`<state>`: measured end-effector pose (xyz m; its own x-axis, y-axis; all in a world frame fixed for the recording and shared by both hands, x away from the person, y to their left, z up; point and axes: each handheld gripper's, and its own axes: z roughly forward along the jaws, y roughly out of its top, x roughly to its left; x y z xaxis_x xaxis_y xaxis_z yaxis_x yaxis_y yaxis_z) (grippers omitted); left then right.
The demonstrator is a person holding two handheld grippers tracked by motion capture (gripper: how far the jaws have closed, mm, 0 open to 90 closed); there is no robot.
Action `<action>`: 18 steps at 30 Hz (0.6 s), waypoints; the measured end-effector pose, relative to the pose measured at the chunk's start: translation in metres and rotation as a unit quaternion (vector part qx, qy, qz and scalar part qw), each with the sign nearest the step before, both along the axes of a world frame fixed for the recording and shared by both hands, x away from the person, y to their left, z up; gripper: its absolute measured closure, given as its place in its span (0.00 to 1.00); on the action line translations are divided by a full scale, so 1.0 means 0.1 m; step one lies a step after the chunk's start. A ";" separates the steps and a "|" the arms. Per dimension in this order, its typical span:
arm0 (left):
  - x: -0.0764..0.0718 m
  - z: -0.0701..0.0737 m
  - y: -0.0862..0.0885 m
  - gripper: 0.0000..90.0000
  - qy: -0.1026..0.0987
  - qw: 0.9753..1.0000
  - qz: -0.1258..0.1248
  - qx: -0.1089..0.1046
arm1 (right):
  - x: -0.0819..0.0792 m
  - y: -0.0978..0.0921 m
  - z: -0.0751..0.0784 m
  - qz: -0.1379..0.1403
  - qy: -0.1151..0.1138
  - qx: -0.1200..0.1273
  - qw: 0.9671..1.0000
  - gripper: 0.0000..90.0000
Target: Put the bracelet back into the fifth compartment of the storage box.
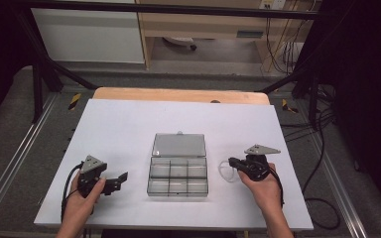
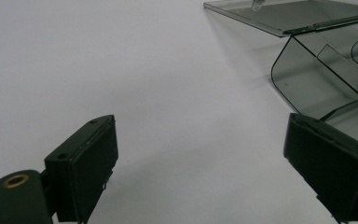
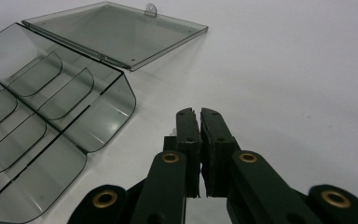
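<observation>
- the compartment box [image 1: 177, 177] lay open and empty, lid [image 1: 178, 145] back at 12 o'clock.
- right gripper [image 1: 231, 161] pinched a clear ring [image 1: 224, 170]; left gripper [image 1: 122, 178] gaped wide, nothing loaded yet.

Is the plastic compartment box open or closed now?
Open. The box has its lid folded back flat on the table, and its compartments look empty.

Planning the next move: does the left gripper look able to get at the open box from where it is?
Probably yes. The left gripper is open, aimed at the box, with bare white table between them.
</observation>
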<state>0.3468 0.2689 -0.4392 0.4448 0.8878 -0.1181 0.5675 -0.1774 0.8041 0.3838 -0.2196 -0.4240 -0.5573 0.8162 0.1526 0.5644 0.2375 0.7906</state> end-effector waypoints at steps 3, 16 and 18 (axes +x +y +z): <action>0.00 0.01 0.00 0.11 -0.003 1.000 -0.001 0.002 | -0.01 0.00 0.05 0.002 -0.006 0.010 1.000 0.97; 0.00 0.01 0.02 0.11 -0.006 1.000 0.003 0.003 | -0.04 0.13 0.31 0.026 -0.052 0.041 0.997 0.97; 0.00 0.01 0.02 0.11 -0.006 1.000 0.004 0.002 | -0.02 0.16 0.38 0.032 -0.058 0.048 0.997 0.97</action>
<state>0.3467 0.2708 -0.4384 0.4384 0.8922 -0.1084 0.5587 -0.1760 0.8105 0.3817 -0.2035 -0.3855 -0.6265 0.7628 0.1600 0.4545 0.1908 0.8701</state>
